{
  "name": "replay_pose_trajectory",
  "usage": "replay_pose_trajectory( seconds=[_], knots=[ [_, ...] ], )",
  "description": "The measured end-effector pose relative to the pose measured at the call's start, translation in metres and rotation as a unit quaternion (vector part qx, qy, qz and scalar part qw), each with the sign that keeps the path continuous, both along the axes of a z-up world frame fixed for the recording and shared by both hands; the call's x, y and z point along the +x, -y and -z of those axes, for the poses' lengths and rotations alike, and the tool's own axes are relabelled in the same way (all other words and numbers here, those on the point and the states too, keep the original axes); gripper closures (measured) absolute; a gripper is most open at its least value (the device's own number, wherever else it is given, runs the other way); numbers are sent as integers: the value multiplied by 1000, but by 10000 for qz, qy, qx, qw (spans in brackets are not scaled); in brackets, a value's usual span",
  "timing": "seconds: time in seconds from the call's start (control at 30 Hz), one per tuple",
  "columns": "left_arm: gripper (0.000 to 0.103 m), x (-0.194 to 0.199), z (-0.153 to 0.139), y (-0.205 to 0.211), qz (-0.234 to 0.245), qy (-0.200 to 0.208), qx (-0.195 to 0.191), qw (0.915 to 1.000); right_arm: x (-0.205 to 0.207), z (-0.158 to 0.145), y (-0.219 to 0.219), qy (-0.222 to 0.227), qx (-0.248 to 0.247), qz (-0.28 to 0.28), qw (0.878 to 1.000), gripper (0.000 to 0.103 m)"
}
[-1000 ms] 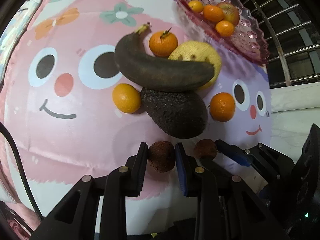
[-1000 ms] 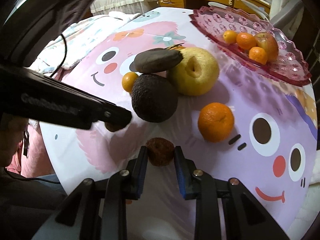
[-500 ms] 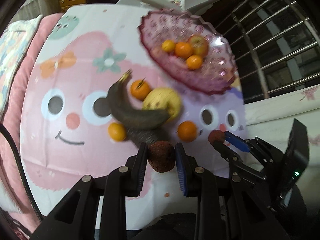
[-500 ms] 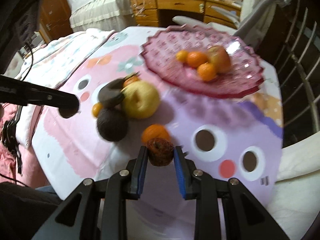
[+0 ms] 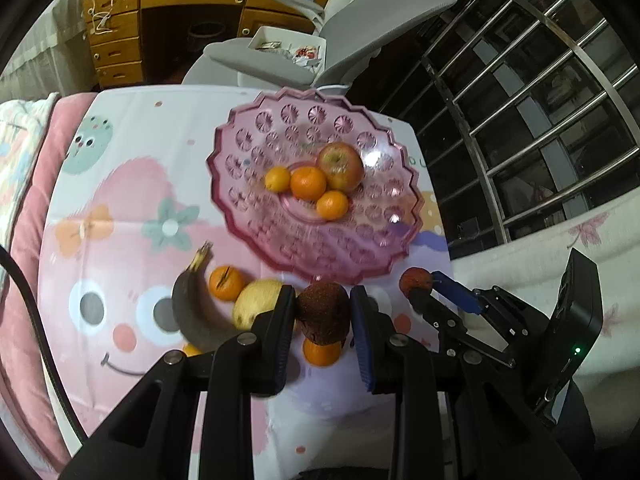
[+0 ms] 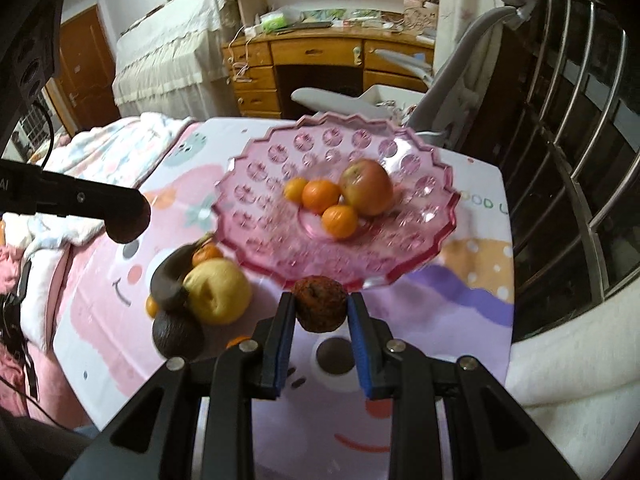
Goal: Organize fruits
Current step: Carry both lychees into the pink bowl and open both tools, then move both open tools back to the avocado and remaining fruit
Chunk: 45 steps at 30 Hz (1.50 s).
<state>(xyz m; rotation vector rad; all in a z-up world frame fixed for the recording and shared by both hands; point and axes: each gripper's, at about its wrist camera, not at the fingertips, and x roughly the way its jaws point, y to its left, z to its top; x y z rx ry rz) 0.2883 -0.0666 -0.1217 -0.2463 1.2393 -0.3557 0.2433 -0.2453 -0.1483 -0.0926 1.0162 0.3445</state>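
Observation:
My left gripper is shut on a dark brown wrinkled fruit, held high above the table. My right gripper is shut on a second brown wrinkled fruit, just short of the near rim of the pink glass plate. The plate holds an apple and three small oranges. On the table below lie a blackened banana, a yellow pear, an avocado and loose oranges. The right gripper also shows in the left wrist view.
The table has a pink cartoon-face cloth. A grey chair and a wooden desk stand behind it. A metal railing runs along the right. A white padded surface lies at the right.
Both grippers have risen from the table with their brown fruits and moved toward the pink plate. The table fruits now look smaller and lower in view.

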Motion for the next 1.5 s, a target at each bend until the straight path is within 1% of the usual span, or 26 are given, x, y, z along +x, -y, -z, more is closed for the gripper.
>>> replay_pose_trajectory(
  seconds=[0.2,0.37,0.5,0.6,0.7,0.77,0.83,0.87,1.0,1.17,1.27,1.37,1.5],
  knots=[
    [77,28,16,13,25,63,-1,10000,22,9,9,100,186,282,9994,76],
    [77,47,35,26,38,11,61,10000,36,23,10,79,121,442,9989,76],
    [77,53,46,30,29,-66,83,9999,44,35,11,59,244,538,9982,76],
    [77,55,53,32,58,-81,52,9999,47,39,12,132,289,625,9975,76],
    [76,55,54,32,96,-8,28,9999,48,39,15,120,458,807,9956,75],
    [65,55,55,30,60,70,-36,10000,47,37,19,173,597,927,9937,74],
    [62,56,55,29,54,107,-54,9999,46,36,21,205,645,1031,9924,68],
    [62,56,55,28,42,123,-25,9999,46,35,22,226,651,1070,9919,66],
    [62,52,56,19,-41,113,6,9999,42,29,27,292,712,1236,9893,66],
    [62,41,60,1,-108,54,97,9999,36,22,27,325,723,1298,9884,65],
    [62,34,63,-8,-120,6,156,9998,30,20,24,318,696,1358,9878,62],
    [61,26,66,-18,-92,-41,134,9999,23,20,22,261,714,1471,9862,58],
    [61,12,69,-34,39,-76,-3,10000,11,20,16,125,676,1711,9829,58]
  ],
)
